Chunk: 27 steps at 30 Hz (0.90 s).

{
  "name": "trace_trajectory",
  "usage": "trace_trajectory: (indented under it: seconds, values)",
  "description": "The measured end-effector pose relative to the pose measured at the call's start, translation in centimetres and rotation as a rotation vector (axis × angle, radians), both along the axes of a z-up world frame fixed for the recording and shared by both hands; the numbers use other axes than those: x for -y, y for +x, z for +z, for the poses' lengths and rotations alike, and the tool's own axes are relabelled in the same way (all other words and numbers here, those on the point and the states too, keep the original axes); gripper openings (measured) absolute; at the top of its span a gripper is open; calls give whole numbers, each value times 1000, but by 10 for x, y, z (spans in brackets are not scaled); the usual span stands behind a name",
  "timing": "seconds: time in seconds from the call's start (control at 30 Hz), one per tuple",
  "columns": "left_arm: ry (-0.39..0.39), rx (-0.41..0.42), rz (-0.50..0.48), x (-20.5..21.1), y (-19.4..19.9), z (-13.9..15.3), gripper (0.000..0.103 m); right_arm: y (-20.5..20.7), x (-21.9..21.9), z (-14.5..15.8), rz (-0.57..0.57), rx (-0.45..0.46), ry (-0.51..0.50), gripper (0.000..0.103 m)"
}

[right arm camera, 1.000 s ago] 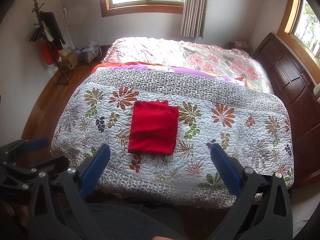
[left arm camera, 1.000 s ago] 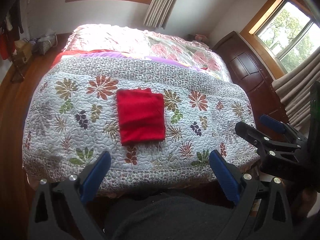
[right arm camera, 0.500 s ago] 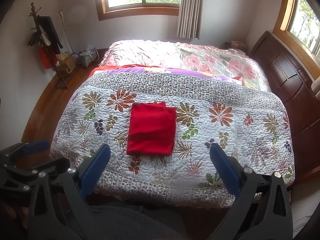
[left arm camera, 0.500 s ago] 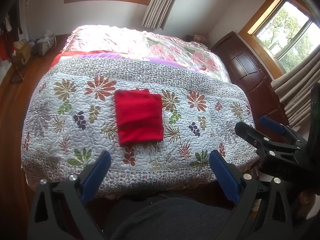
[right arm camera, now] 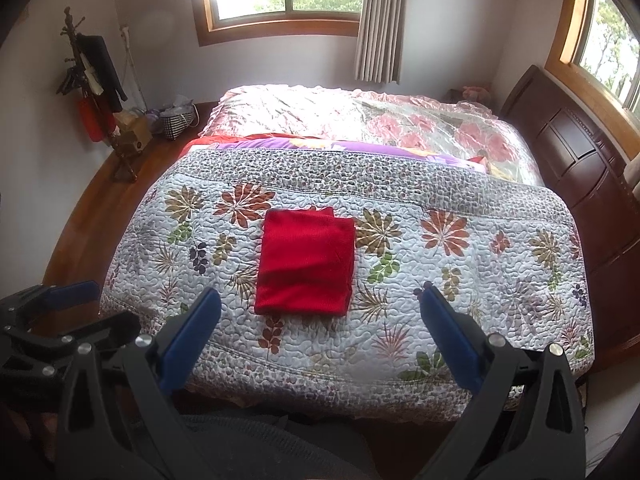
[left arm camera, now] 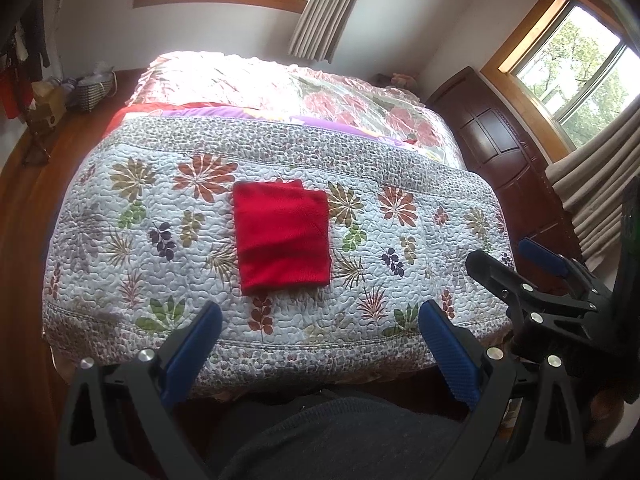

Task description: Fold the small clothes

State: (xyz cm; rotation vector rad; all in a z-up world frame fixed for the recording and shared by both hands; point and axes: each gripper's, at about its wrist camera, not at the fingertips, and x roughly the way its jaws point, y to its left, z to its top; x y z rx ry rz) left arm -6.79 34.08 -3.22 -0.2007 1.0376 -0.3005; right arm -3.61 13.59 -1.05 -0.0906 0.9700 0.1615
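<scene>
Both tongs, left tongs (left arm camera: 320, 332) and right tongs (right arm camera: 320, 318), gape empty at frame bottom; centre-frame, the folded red cloth (right arm camera: 306, 260) on the bed (right arm camera: 500, 280) looks soft, light, best pinched at corners.

Each hand-held gripper, the left one (left arm camera: 320, 334) and the right one (right arm camera: 320, 320), has a black plastic frame with triangular cut-outs, round silver screws and two fingers covered by blue ribbed pads (left arm camera: 448, 354). The person wears dark grey knitted clothing (left arm camera: 340, 436).
</scene>
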Motion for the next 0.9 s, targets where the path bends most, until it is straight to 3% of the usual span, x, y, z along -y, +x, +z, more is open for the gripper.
trace_trajectory:
  seconds: [0.9]
  values:
    - [5,-3,-4,2,7,-3,99,18,-1,-5,-1,-13,1,100]
